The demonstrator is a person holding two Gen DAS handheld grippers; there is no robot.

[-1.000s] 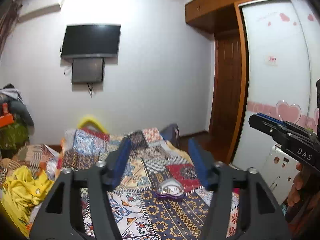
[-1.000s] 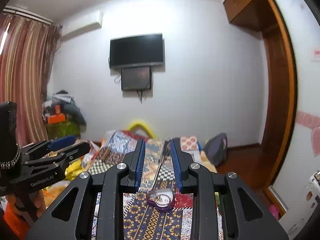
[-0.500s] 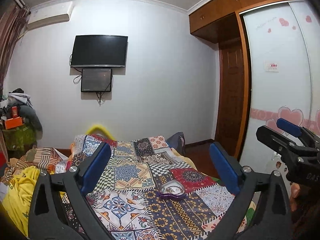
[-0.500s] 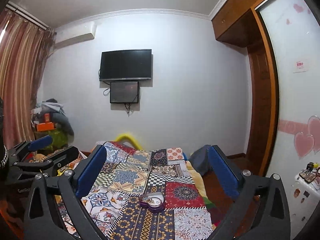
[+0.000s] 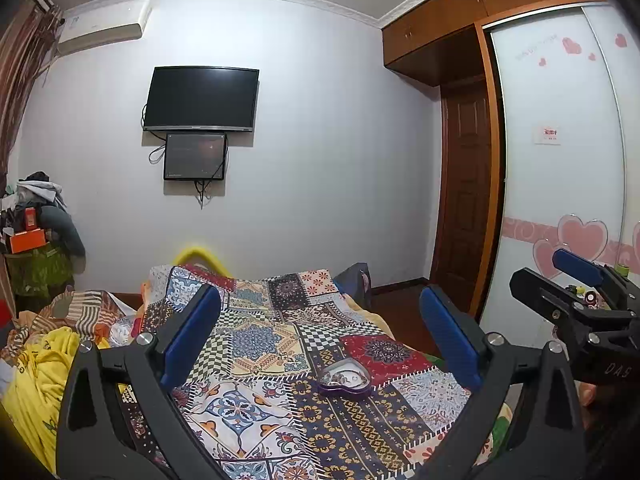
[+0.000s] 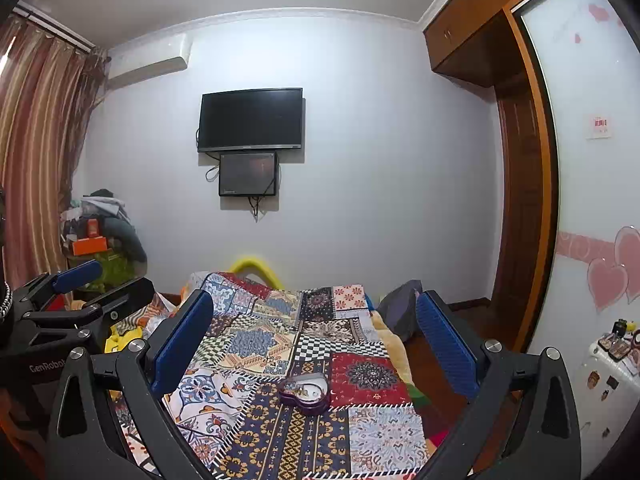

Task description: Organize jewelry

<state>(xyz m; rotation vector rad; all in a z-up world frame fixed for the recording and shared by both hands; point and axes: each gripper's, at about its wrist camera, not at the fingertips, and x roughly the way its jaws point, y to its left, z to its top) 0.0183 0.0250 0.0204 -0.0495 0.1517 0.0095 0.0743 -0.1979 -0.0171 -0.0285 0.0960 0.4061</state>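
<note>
Both grippers hover above the patchwork bedspread [image 5: 256, 340], jaws spread wide and holding nothing. The left gripper [image 5: 320, 336] has the purple heart-shaped jewelry box [image 5: 345, 379] at its 6 o'clock; the right gripper [image 6: 314, 340] sees the box [image 6: 305, 389] likewise, small jewelry glinting inside

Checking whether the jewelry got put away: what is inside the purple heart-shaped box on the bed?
The purple heart-shaped box lies open on the patchwork quilt. Small shiny pieces show inside, too small to identify; its near wall hides part of the bottom.
</note>
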